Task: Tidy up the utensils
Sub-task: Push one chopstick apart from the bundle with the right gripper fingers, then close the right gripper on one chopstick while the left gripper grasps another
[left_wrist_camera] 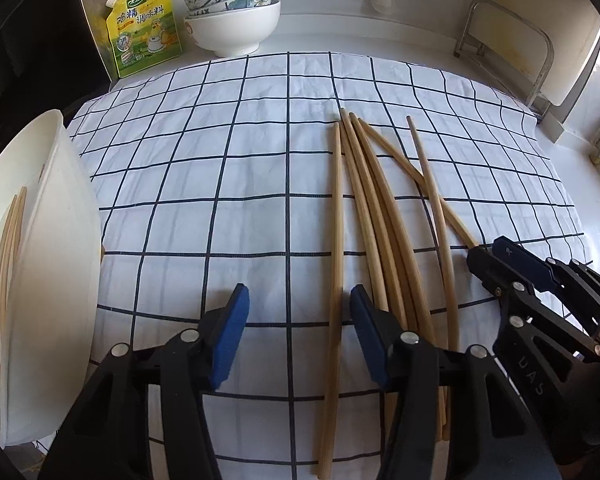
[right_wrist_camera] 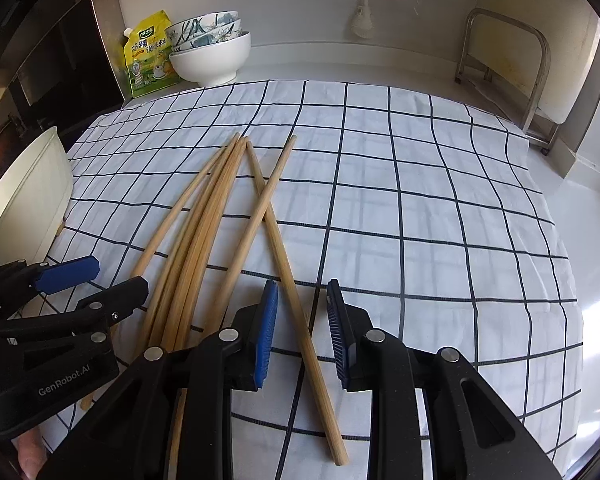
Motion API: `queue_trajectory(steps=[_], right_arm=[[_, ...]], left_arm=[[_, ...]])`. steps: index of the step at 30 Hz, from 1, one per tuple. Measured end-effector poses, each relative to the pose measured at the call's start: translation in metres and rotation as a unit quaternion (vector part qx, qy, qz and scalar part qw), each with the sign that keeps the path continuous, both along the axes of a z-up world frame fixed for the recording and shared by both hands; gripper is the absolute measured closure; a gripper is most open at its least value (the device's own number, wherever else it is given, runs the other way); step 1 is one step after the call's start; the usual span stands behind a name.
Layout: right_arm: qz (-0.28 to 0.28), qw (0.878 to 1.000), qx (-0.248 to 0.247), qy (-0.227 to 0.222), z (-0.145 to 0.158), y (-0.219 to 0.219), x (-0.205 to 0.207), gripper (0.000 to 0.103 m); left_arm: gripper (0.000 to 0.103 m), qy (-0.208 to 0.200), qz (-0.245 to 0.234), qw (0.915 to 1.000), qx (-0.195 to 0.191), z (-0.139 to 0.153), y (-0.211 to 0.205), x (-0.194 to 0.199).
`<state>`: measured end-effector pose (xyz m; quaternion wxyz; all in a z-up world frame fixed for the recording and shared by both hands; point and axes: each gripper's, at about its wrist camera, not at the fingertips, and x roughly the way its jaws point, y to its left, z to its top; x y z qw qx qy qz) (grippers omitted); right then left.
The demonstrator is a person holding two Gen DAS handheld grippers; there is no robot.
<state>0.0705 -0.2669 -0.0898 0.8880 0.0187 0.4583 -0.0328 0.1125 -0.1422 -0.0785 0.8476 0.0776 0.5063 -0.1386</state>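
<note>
Okay, your left gripper (left_wrist_camera: 296, 332) and right gripper (right_wrist_camera: 302, 330) are both released, each straddling one chopstick (left_wrist_camera: 334, 280) from the centre pile, probably for the bin (left_wrist_camera: 60, 240) at left.

Six loose chopsticks (right_wrist_camera: 204, 216) — three stacked bowls (right_wrist_camera: 210, 50).

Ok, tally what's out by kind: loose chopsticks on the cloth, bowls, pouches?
Chopsticks on the checked cloth: 6 (the bundle overlaps, so this is a best count)
Bowls, stacked: 3
Seasoning pouch: 1
Total: 10
</note>
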Motion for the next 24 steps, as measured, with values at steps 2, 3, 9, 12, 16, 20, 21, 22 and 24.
queue_trajectory(steps=[2,3,9,12,16,20,21,22,24], right_arm=[[0.014,1.000,-0.011,-0.001,0.000,0.006,0.003,0.081],[0.020,1.000,-0.006,0.000,0.000,0.008,0.005,0.089],[-0.003,1.000,0.026,-0.011,0.001,-0.003,0.003,0.097],[-0.026,0.999,0.040,-0.015,0.003,-0.017,-0.002,0.097],[-0.044,0.997,0.054,-0.021,0.007,-0.027,-0.013,0.097],[-0.045,0.997,0.061,-0.026,0.013,-0.025,-0.023,0.097],[-0.044,0.997,0.062,-0.029,0.015,-0.024,-0.026,0.097],[-0.043,0.996,0.065,-0.033,0.018,-0.022,-0.028,0.097],[-0.040,0.996,0.069,-0.041,0.026,-0.018,-0.032,0.097]], left_arm=[[0.071,0.000,-0.004,1.0000,-0.003,0.001,-0.002,-0.001],[0.080,0.002,-0.008,1.0000,-0.006,0.002,-0.003,-0.001],[0.096,0.016,-0.011,0.9995,-0.024,0.003,0.001,-0.001],[0.096,0.019,-0.009,0.9992,-0.033,0.004,0.004,-0.002],[0.096,0.014,-0.007,0.9989,-0.044,0.012,0.009,-0.006],[0.096,0.007,-0.008,0.9985,-0.054,0.021,0.014,-0.013],[0.096,0.005,-0.009,0.9984,-0.056,0.023,0.015,-0.015],[0.096,0.003,-0.010,0.9982,-0.058,0.026,0.016,-0.017],[0.096,-0.001,-0.012,0.9979,-0.064,0.031,0.019,-0.021]])
